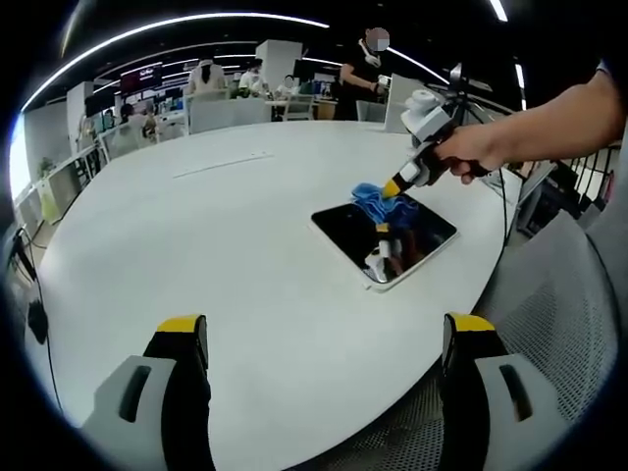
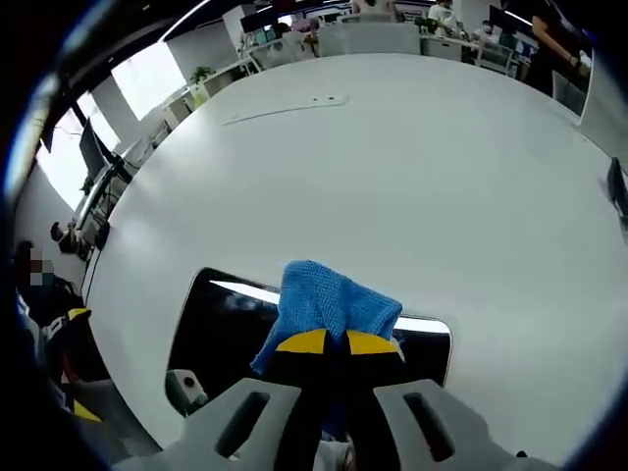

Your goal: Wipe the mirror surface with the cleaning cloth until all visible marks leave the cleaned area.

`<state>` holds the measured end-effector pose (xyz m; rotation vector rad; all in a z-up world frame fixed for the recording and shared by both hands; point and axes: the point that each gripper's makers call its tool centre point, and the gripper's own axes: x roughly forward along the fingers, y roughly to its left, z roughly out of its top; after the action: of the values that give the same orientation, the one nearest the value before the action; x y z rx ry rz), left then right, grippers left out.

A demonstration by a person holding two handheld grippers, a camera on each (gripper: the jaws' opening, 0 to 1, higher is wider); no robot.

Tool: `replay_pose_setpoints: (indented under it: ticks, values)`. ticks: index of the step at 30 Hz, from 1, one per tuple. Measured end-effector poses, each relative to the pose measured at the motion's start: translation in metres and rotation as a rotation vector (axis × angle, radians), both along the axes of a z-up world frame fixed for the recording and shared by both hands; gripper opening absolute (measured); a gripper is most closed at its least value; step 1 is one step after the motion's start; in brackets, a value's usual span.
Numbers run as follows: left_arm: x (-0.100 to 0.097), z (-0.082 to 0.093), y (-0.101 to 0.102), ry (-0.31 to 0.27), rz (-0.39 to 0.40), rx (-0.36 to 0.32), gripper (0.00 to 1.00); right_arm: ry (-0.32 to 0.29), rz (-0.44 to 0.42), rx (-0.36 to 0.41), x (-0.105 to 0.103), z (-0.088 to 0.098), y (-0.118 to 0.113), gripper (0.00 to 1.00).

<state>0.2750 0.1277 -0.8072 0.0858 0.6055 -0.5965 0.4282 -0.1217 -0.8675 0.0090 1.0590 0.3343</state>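
Right gripper (image 2: 336, 343) has its yellow-tipped jaws pinched together on the blue cleaning cloth (image 2: 329, 302), low centre of the right gripper view, with the cloth fanned out ahead of the tips and pressed onto the mirror (image 2: 221, 329). Mirror is a dark rounded-corner slab lying flat on the white table (image 2: 392, 167), spanning the lower part of that view; in the left gripper view it sits right of centre (image 1: 365, 228) with the cloth (image 1: 378, 199) bunched at its upper edge and the right gripper (image 1: 401, 183) coming in from the upper right, held by a person's hand (image 1: 473, 152). Left gripper (image 1: 324, 339) has jaws spread wide, holding nothing, at the bottom of its view, well apart from the mirror. Step in hand, as I judge it: wiping. To do it well: keep the pinch firm so the cloth doesn't slip out, keep the cloth flat on the glass rather than the jaw tips, sweep in overlapping passes from the upper edge across to the near edge, cover the corners. The unclamped mirror may slide on the smooth table, so press lightly or steady it with the left gripper. Marks are hard to make out — the glass mostly shows reflections, can't tell what's left to clean.
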Motion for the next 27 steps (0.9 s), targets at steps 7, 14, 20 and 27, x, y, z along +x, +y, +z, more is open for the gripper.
replay_pose_setpoints:
  ticks: [7, 14, 20, 27]
  values:
    - [-0.0003, 0.0009, 0.0001, -0.001, 0.002, -0.002, 0.99, 0.002, -0.008, -0.003, -0.0003, -0.0006, -0.0049, 0.00]
    - [-0.0002, 0.0013, 0.0003, -0.003, 0.003, -0.004, 0.99, 0.006, -0.015, -0.005, -0.0008, -0.0004, -0.0088, 0.00]
    - [-0.0002, 0.0009, 0.0001, -0.003, 0.002, -0.003, 0.99, 0.001, -0.023, -0.007, -0.0017, 0.0000, -0.0081, 0.00]
    - [-0.0001, 0.0011, -0.0004, -0.004, 0.001, -0.006, 0.99, -0.014, -0.035, -0.011, -0.0029, 0.0000, -0.0079, 0.00]
